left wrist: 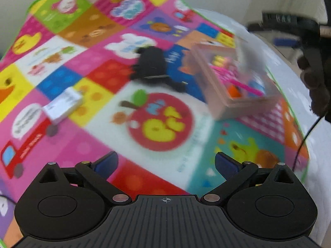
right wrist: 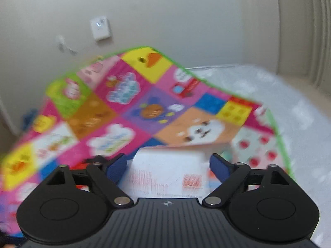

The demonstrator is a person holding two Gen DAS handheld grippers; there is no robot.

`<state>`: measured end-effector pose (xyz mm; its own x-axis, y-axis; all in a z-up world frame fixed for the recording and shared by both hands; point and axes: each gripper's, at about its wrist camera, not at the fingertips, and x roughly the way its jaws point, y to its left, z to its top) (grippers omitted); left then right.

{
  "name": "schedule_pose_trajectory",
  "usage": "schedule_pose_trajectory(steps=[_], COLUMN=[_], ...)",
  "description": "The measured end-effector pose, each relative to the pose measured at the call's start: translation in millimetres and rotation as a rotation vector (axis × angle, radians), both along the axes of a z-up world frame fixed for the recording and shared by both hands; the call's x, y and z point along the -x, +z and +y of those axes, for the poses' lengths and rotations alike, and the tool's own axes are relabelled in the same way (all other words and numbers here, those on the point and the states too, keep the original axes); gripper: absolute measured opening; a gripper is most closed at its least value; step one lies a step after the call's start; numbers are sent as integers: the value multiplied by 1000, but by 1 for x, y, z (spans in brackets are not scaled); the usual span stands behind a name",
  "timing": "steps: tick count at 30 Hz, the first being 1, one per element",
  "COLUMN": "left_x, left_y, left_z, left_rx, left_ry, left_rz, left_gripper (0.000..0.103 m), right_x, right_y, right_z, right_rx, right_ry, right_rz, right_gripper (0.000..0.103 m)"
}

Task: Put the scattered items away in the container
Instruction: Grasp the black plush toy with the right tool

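Observation:
My left gripper (left wrist: 166, 163) stands open over the colourful play mat (left wrist: 86, 148), with nothing between its blue pads. Ahead of it lie a black fuzzy item (left wrist: 153, 68) and, to the left, a small white box (left wrist: 62, 105). A clear pinkish container (left wrist: 219, 103) at the right holds pink and orange bits. A blurred white box (left wrist: 250, 55) hangs just over it. In the right wrist view that white box (right wrist: 167, 169), printed in red, sits between my right gripper's (right wrist: 167, 168) fingers, with narrow gaps at both pads.
The mat (right wrist: 99, 111) covers a white quilted bed (right wrist: 289, 107) whose bare part runs along the right. A pale wall with a white socket plate (right wrist: 100, 28) stands behind. A person's hand (left wrist: 316, 82) and a thin black cable (left wrist: 304, 140) are at the far right.

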<state>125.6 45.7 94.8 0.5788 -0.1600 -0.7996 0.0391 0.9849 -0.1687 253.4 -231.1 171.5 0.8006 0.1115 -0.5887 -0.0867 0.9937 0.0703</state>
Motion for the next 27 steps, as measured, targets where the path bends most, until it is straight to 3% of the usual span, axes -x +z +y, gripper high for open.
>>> schedule_pose_trajectory(steps=[3, 9, 13, 17, 20, 22, 25, 27], left_x=[-9, -15, -17, -13, -12, -8, -1, 5], left_y=[4, -1, -8, -6, 6, 17, 28, 31], left_z=[18, 45, 79, 124, 148, 163, 189, 206], left_rx=[15, -39, -57, -96, -210, -244, -190, -100], left_ry=[63, 119, 243, 378, 438, 480, 590, 670], left_rz=[-30, -37, 11, -1, -51, -89, -58, 0], left_gripper=[102, 103, 103, 103, 103, 103, 103, 103], right_x=[-5, 50, 75, 88, 75, 56, 16, 0], right_y=[2, -25, -63, -83, -87, -89, -96, -97], right_z=[7, 45, 97, 143, 171, 190, 221, 241], right_rx=[-26, 5, 75, 170, 196, 217, 201, 114], right_ry=[-54, -28, 110, 251, 254, 220, 167, 197], right_rz=[17, 34, 123, 102, 56, 16, 18, 45], right_gripper=[91, 93, 93, 93, 93, 93, 93, 93])
